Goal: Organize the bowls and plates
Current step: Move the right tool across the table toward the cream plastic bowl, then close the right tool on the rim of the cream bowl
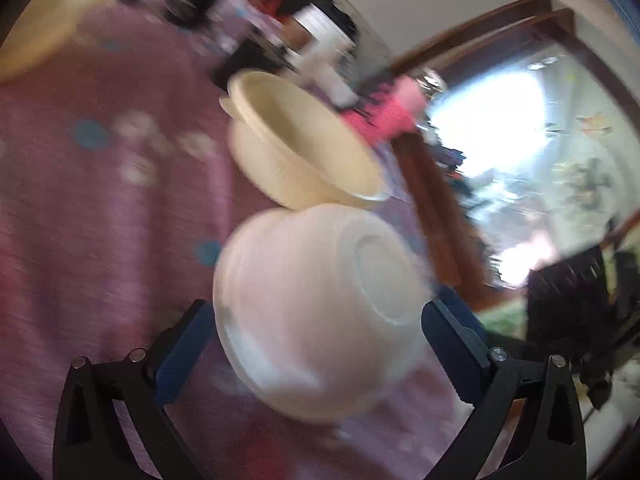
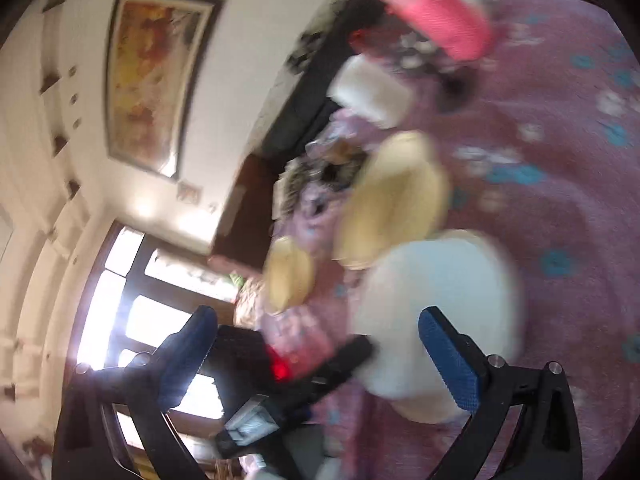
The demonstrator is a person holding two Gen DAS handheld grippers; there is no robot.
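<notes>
The left gripper (image 1: 318, 354) has a white bowl (image 1: 320, 312) between its fingers (image 1: 182, 354), turned so its ringed foot faces up and to the right. The blue pads sit against both flanks of the bowl, so I read that as a clamp, though the blur leaves it less than certain. Just beyond the fingertips, touching the white bowl's far edge, a cream bowl (image 1: 296, 140) sits tilted with its mouth open toward the camera, on the purple flowered cloth (image 1: 100, 200) of the counter. A cream plate (image 1: 52, 20) shows far off to the upper left.

The right gripper (image 2: 320, 354) stands with fingers (image 2: 452, 364) wide apart and nothing between them but the left rig's dark body. The white bowl (image 2: 440, 320) looms beside its right finger, and two cream dishes (image 2: 394, 200) lie ahead, a smaller cream one (image 2: 288, 274) to their left.

The step looks like nesting: carrying the white bowl to the cream one. Next calls for rolling it mouth-up, centring it over the cream bowl's opening, lowering gently and only then letting go, since the tilted cream bowl could rock or slide.
</notes>
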